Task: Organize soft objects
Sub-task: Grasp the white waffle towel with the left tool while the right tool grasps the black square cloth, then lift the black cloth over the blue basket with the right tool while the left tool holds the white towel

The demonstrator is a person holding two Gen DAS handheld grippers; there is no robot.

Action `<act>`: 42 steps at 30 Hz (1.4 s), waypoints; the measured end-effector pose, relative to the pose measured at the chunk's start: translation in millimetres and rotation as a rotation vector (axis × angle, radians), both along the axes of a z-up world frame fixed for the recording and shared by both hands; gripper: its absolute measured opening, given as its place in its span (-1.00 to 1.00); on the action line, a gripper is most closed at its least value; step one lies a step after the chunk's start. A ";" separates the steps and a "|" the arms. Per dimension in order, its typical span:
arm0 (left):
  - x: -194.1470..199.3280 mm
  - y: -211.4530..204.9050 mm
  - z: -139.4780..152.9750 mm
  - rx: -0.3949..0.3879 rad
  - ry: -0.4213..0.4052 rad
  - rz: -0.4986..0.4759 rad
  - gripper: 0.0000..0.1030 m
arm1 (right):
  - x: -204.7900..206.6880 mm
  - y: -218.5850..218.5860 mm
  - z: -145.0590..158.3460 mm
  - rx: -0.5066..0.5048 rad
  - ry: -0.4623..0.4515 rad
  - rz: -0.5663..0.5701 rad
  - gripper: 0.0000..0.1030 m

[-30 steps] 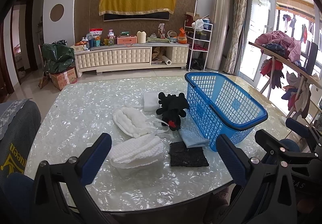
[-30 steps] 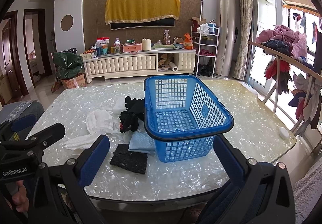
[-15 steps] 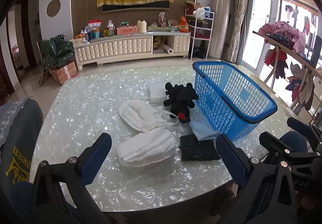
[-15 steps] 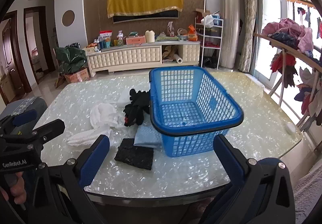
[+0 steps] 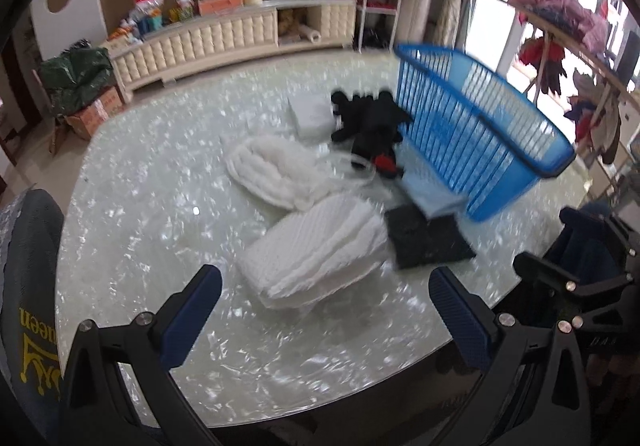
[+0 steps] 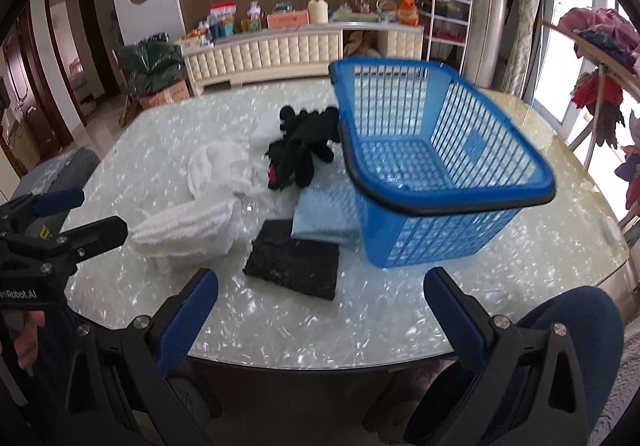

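We note both grippers hovering over the near edge of the desk (image 6: 400, 326), each with jaws spread wide and nothing between them. The blue basket (image 6: 448, 201) stands empty at the right of the pile, so by our reading no item is sorted yet. The soft things lie in a cluster left of the basket: a folded white quilted pad (image 5: 316, 246) nearest, a second white padded bundle (image 5: 276, 169) beyond it, a black plush toy (image 5: 372, 129) further off and up against the basket wall, a light blue cloth (image 5: 434, 193) touching the basket's near corner, a dark square mat (image 5: 428, 238) just near of that cloth, and a pale folded piece (image 5: 310, 111) at the far side. The relation that matters: the folded pad sits straight ahead of the left gripper (image 5: 326, 306), centred between its fingers, with its long axis running from near left to far right, oblique to the jaw line. The right gripper (image 6: 320, 310) faces the dark mat and the basket instead. We judge the left gripper the nearer one for the pad; closing across its short width should catch the stacked folds, though layers may slip loose.
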State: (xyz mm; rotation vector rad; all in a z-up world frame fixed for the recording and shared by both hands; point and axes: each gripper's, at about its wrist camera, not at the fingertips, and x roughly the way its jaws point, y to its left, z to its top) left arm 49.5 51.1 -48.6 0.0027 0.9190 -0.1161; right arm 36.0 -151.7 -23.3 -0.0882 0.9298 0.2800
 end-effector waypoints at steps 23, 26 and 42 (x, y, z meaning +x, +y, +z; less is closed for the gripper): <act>55.0 0.7 -51.6 0.142 0.151 -0.410 1.00 | 27.8 45.9 -51.1 -0.095 0.167 0.115 0.74; 62.3 -1.5 -58.2 0.158 0.163 -0.455 1.00 | 34.1 50.6 -57.8 -0.105 0.180 0.124 0.69; 96.1 -10.9 -104.4 0.141 0.251 -0.523 0.69 | 62.4 53.3 -98.2 -0.174 0.264 0.143 0.59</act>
